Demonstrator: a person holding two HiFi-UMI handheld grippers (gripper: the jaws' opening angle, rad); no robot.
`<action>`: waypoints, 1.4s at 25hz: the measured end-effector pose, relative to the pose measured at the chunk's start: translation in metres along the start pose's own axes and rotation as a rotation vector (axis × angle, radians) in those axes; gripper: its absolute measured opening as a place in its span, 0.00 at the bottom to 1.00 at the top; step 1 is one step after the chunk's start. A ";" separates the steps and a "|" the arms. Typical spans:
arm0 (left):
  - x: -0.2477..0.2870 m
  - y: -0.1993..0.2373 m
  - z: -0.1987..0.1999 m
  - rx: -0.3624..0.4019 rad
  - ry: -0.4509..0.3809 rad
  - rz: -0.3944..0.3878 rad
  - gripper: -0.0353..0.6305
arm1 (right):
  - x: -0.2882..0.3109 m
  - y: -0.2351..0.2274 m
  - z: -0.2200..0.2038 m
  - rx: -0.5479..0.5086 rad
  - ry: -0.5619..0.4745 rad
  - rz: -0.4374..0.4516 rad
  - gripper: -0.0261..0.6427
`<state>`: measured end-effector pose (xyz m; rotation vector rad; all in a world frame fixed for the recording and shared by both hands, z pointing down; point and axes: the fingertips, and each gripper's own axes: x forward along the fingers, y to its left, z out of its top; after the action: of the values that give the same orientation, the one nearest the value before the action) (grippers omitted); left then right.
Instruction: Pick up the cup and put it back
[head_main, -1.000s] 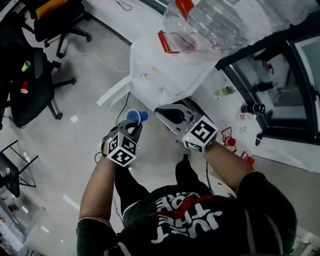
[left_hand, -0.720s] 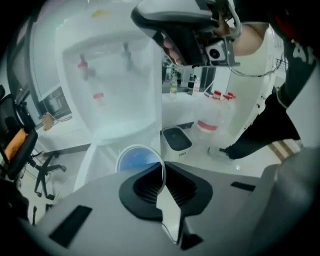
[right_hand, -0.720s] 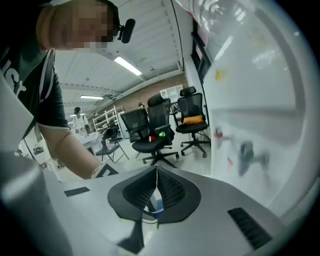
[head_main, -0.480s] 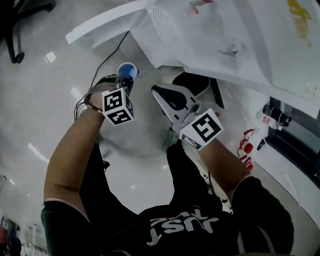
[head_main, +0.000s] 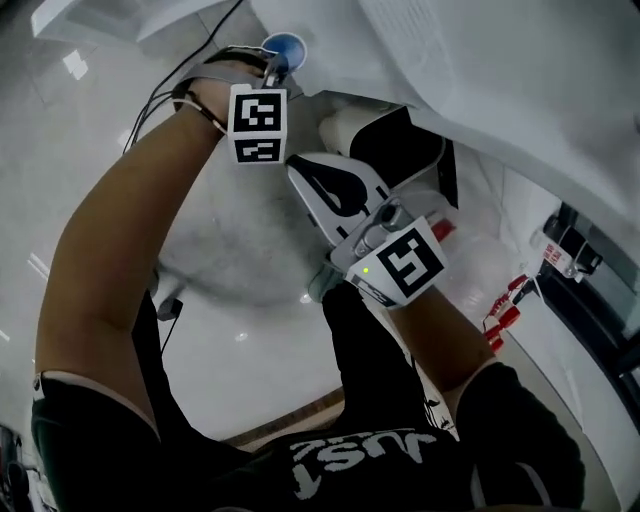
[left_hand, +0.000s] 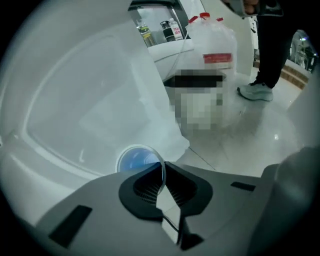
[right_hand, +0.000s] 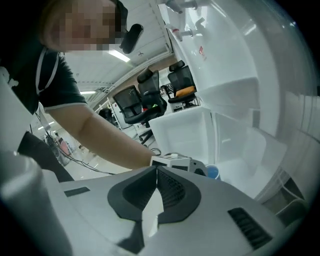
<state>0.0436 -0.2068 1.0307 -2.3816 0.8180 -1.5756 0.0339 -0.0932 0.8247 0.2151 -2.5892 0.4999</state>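
Observation:
A small blue cup (head_main: 283, 46) hangs at the tip of my left gripper (head_main: 272, 63), close to the lower part of a white plastic unit (head_main: 420, 60). In the left gripper view the jaws are shut on the rim of the cup (left_hand: 134, 159), whose open mouth faces the camera; my left gripper (left_hand: 163, 172) holds it just in front of the white panel (left_hand: 85, 100). My right gripper (head_main: 298, 168) is beside it, lower in the head view, shut and empty. The right gripper view shows that gripper (right_hand: 156, 173) shut, with the cup (right_hand: 213, 172) and the left gripper's marker cube (right_hand: 170, 161) beyond.
White shelves and bins (right_hand: 235, 100) rise on the right. A large clear water jug with a red label (left_hand: 216, 42) and small bottles (left_hand: 169, 30) stand further off, near a person's shoe (left_hand: 255, 91). Office chairs (right_hand: 145, 100) stand behind. Cables (head_main: 170, 85) trail over the glossy floor.
Both grippers have sunk toward the floor. The left one, still holding the cup, has rolled and moved in close to the white unit's lower part; the right followed, still shut.

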 end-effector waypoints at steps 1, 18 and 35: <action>0.011 0.006 0.005 0.013 0.000 0.008 0.09 | -0.003 -0.002 -0.004 0.008 0.005 0.002 0.09; 0.090 0.031 0.043 0.128 0.035 -0.009 0.09 | -0.027 -0.004 -0.003 0.096 0.007 0.023 0.09; 0.100 0.044 0.054 0.146 0.012 0.101 0.30 | -0.035 -0.007 -0.006 0.128 0.016 0.030 0.09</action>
<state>0.1051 -0.3046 1.0684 -2.1969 0.7838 -1.5556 0.0686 -0.0950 0.8148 0.2148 -2.5507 0.6767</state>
